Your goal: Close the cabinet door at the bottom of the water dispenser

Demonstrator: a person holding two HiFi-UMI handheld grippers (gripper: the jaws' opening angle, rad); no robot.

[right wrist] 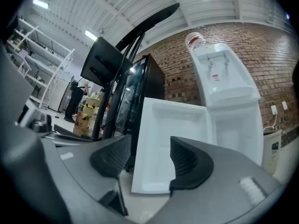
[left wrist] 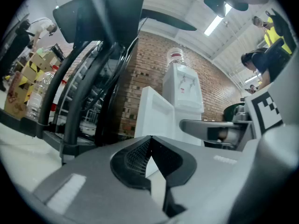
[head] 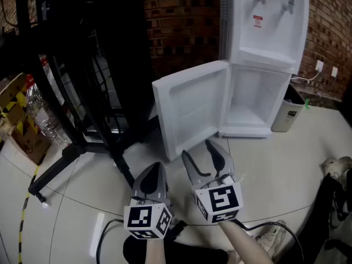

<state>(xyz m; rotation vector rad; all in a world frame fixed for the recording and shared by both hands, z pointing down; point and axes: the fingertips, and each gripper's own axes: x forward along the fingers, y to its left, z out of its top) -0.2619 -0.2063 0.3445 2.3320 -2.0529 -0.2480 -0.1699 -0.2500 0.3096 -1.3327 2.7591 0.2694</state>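
Observation:
The white water dispenser (head: pixel 269 21) stands against the brick wall, its bottom cabinet (head: pixel 256 100) exposed. The cabinet door (head: pixel 190 106) is swung wide open to the left, its inner face toward me; the same door (right wrist: pixel 170 141) fills the middle of the right gripper view. My right gripper (head: pixel 204 157) is open and empty, a short way in front of the door's lower edge. My left gripper (head: pixel 151 185) sits to its left and nearer to me, jaws shut with nothing between them. In the left gripper view the door (left wrist: pixel 152 111) and dispenser (left wrist: pixel 184 90) show ahead.
A black stand with legs (head: pixel 82 147) spreads over the floor at left, beside cardboard boxes and plastic bottles (head: pixel 38 114). A small white bin (head: pixel 289 111) stands right of the dispenser. A black bag and shoes (head: pixel 335 175) lie at the right edge. A cable (head: pixel 269 227) trails near my arm.

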